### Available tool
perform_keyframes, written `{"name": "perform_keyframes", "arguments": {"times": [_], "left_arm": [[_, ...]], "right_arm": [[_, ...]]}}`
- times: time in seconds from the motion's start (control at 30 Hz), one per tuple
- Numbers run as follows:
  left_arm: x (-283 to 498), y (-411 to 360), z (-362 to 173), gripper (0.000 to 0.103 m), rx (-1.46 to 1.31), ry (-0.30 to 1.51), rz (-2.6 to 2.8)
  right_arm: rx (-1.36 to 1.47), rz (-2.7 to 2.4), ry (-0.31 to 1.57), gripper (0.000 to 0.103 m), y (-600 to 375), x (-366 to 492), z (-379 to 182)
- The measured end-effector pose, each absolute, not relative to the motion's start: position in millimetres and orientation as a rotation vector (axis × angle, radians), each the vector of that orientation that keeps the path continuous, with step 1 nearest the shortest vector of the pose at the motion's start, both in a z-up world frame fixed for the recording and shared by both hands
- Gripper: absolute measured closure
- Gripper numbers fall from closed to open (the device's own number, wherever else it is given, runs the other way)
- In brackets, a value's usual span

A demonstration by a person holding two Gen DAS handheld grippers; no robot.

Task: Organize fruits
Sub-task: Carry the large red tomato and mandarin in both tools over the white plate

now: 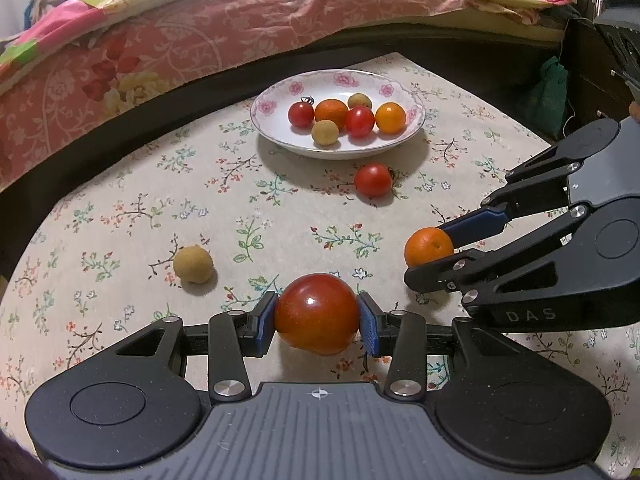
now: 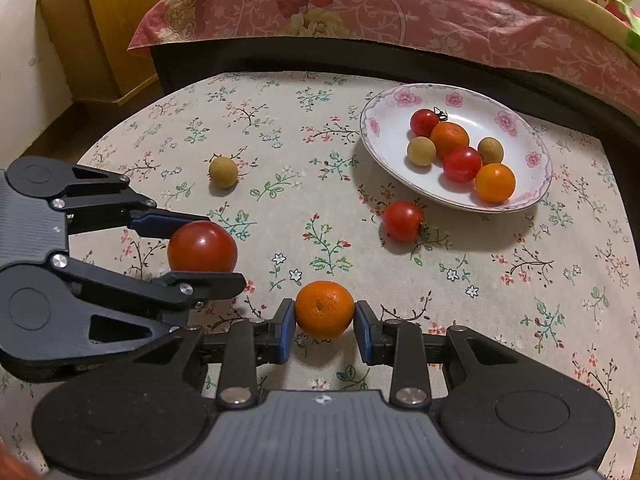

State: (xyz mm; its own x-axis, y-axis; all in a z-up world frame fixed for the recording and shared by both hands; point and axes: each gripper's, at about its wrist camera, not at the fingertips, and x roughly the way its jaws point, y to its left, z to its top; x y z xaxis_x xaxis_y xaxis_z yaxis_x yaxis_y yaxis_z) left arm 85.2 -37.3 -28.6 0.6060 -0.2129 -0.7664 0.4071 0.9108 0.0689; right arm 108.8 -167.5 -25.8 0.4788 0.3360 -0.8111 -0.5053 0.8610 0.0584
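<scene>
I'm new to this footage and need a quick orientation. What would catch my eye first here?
Each gripper is closed around a fruit low over the floral tablecloth: the left gripper on a big tomato, the right gripper on an orange. Behind them a flowered plate holds six small fruits, with a loose tomato just in front of it and a longan off to the left.

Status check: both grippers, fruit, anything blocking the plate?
Left gripper shut on big tomato. Right gripper around orange, contact unclear. Plate path clear; small tomato, longan loose.
</scene>
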Motion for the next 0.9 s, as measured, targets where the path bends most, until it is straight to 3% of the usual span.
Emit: {"name": "perform_keyframes", "arguments": {"times": [0.9], "left_arm": [[96.4, -39.1, -24.9, 0.053, 0.238, 0.823, -0.353]], "right_arm": [[-0.163, 0.501, 0.926, 0.071, -172.6, 114.1, -20.2]]}}
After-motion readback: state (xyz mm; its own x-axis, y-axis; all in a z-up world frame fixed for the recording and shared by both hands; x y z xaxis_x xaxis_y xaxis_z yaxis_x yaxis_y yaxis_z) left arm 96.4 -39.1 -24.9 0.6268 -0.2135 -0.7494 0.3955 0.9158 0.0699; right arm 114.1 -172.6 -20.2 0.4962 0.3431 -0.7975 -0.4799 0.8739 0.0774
